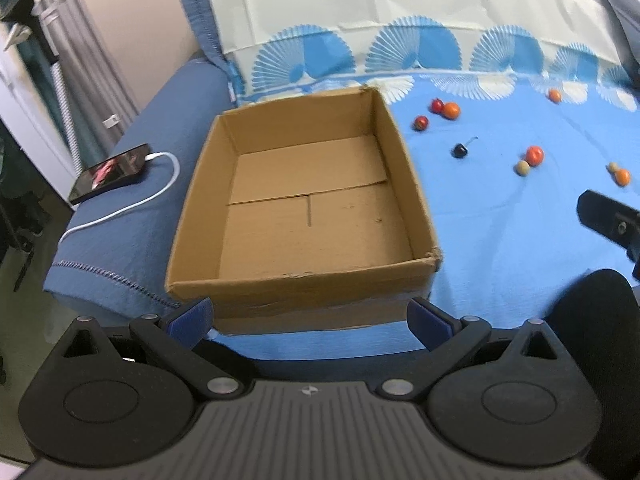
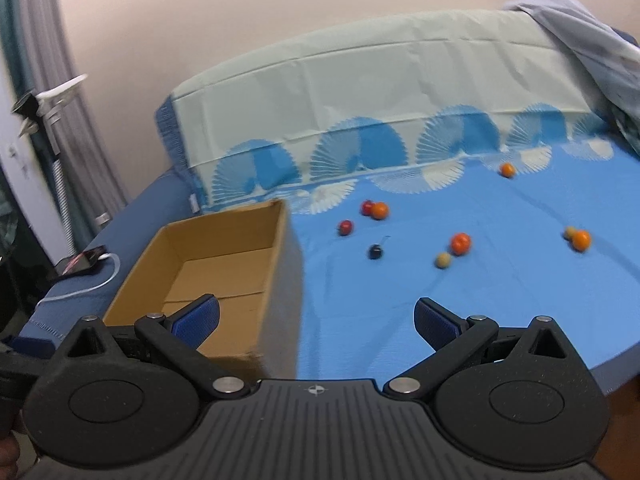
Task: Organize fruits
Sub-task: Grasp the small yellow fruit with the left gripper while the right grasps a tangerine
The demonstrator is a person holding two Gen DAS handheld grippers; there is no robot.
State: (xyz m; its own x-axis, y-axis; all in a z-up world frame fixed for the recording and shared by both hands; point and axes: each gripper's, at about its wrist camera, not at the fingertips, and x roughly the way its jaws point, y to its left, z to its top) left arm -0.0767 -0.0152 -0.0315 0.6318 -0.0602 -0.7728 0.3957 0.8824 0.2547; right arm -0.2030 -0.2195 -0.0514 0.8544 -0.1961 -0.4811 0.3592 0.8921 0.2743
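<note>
left wrist view: cardboard box (image 1: pixel 304 200), open-topped, shallow, nothing inside; sits on the blue sheet (image 1: pixel 500 220) at the bed's left side. progress, judged: none of the sorting is done, every fruit is yet to go in.

fruits, all loose on the sheet to the right of the box, well apart from it:
- dark cherry (image 1: pixel 461 150) with stem, alone, nearest the box.
- red fruit (image 1: pixel 421 122); a second red one touching an orange fruit (image 1: pixel 451 110) behind it.
- orange-red fruit (image 1: pixel 534 155) touching a pale tan ball (image 1: pixel 522 168).
- orange fruit (image 1: pixel 622 176) beside a small tan one, far right.
- lone orange fruit (image 1: pixel 554 95) near the pillow (image 1: pixel 360 12).
all small, round, smooth; likely to roll.

left gripper (image 1: pixel 310 318): spread wide, holding nothing, facing the box's near wall.
right gripper (image 2: pixel 316 318): spread wide, holding nothing, short of the fruits.

also present: phone (image 1: pixel 108 172) on charging cable, left of box.
</note>
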